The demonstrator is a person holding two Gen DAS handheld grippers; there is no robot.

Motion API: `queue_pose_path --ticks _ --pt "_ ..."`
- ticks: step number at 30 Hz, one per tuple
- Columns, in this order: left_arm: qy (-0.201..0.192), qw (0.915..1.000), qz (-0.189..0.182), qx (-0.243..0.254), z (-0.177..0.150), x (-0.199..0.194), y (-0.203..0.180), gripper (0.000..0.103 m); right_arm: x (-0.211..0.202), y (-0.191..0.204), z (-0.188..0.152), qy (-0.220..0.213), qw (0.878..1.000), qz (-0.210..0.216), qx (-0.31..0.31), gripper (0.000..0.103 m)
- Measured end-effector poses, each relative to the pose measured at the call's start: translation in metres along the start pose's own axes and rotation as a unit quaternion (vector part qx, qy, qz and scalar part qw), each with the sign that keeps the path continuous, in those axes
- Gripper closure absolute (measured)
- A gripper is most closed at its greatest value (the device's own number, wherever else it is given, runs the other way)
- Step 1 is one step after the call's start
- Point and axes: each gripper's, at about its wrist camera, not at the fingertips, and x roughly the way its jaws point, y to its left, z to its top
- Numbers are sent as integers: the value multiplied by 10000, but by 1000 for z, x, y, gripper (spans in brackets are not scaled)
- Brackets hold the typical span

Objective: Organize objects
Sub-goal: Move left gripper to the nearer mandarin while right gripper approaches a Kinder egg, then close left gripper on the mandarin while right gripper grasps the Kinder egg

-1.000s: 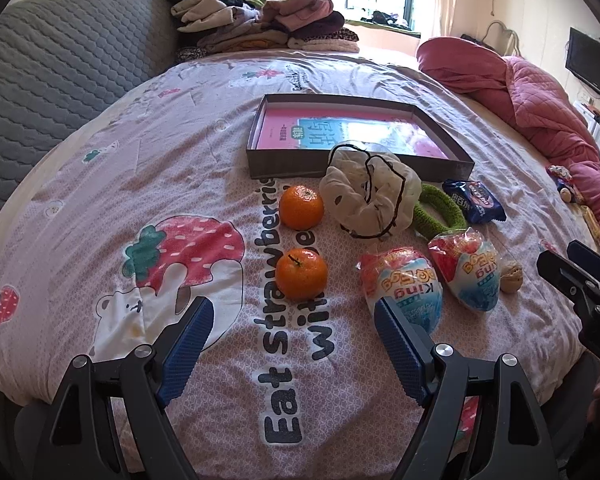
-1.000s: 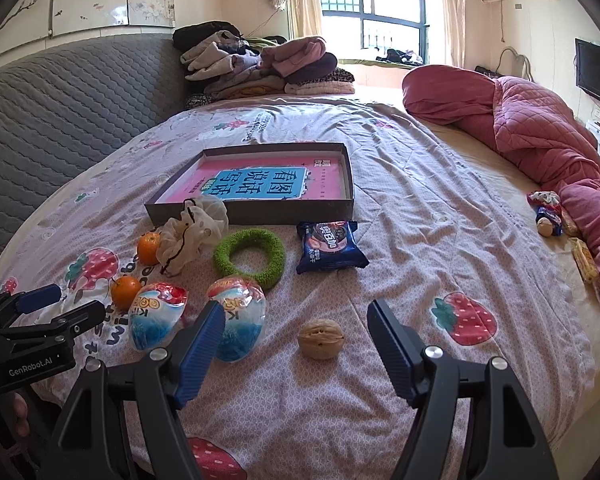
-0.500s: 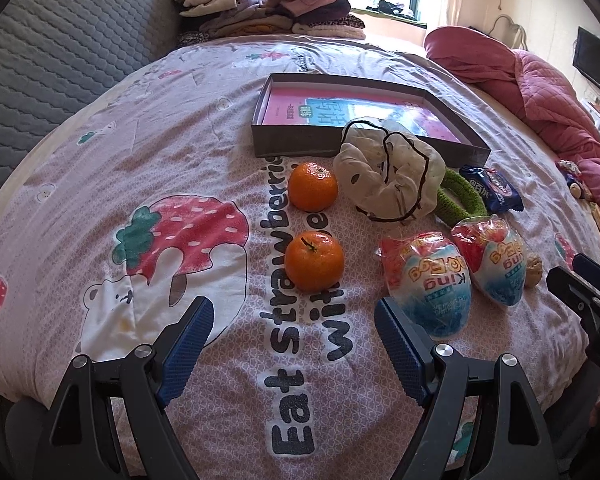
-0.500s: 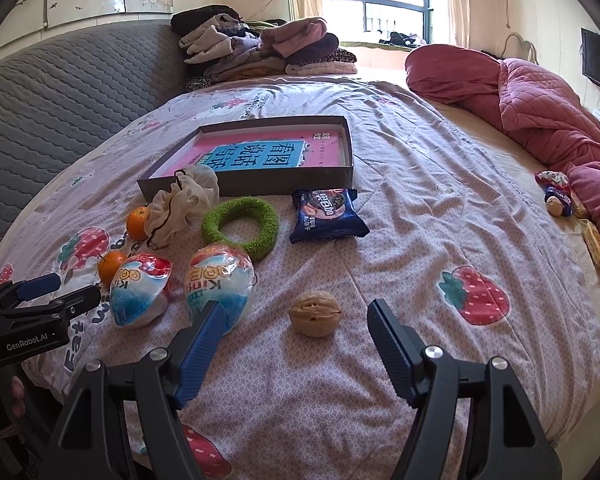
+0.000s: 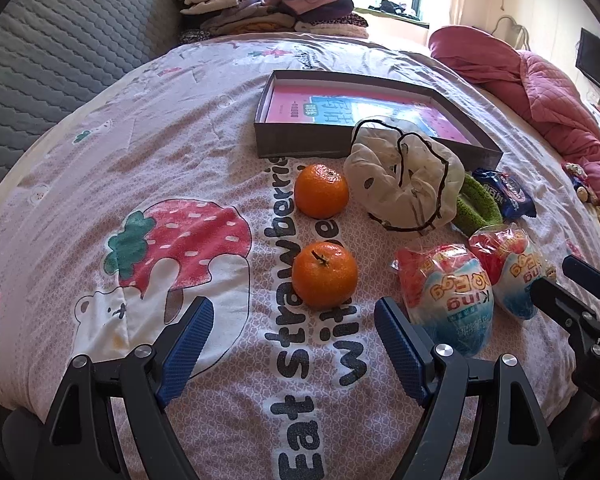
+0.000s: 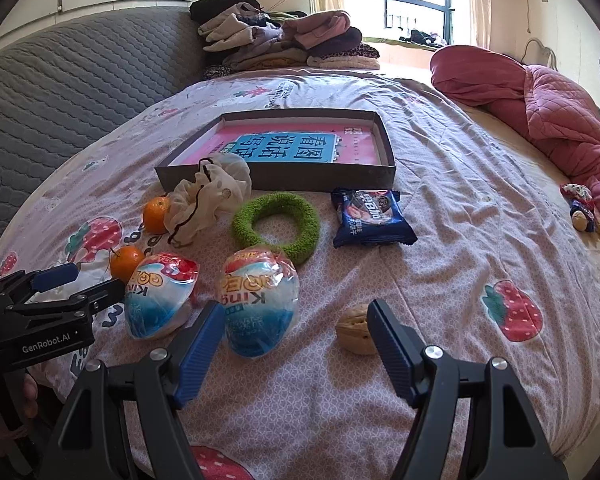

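On the strawberry bedsheet lie two oranges, the near orange and the far orange, a white drawstring pouch, a green fuzzy ring, a blue biscuit packet, two wrapped toy eggs and a walnut. A shallow grey box holding a pink and blue book sits behind them. My left gripper is open, just short of the near orange. My right gripper is open over the bed, its right finger beside the walnut and its left finger by one toy egg.
Folded clothes are piled at the head of the bed against a grey quilted headboard. A red quilt lies along the right side, with a small toy near it. The bed edge runs just under both grippers.
Both grippers have moved forward and lower toward the bed. The near orange now sits close to the left gripper's fingers, and the walnut has come up beside the right finger.
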Motion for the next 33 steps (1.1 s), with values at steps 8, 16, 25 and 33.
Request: queue_pose_path --ticks 8,16,25,33 --pt "12 10000 24 -47 7 15 2 20 15 13 5 84 9997 -31 -213 30" --pt "53 10000 37 12 14 34 1 20 30 26 7 204 9987 -158 -439 34" --pt "47 9997 30 222 18 43 -9 32 39 33 12 290 9979 -237 -534 47" --pt "39 9990 -174 417 16 40 -19 64 35 30 10 308 9984 -108 -452 48"
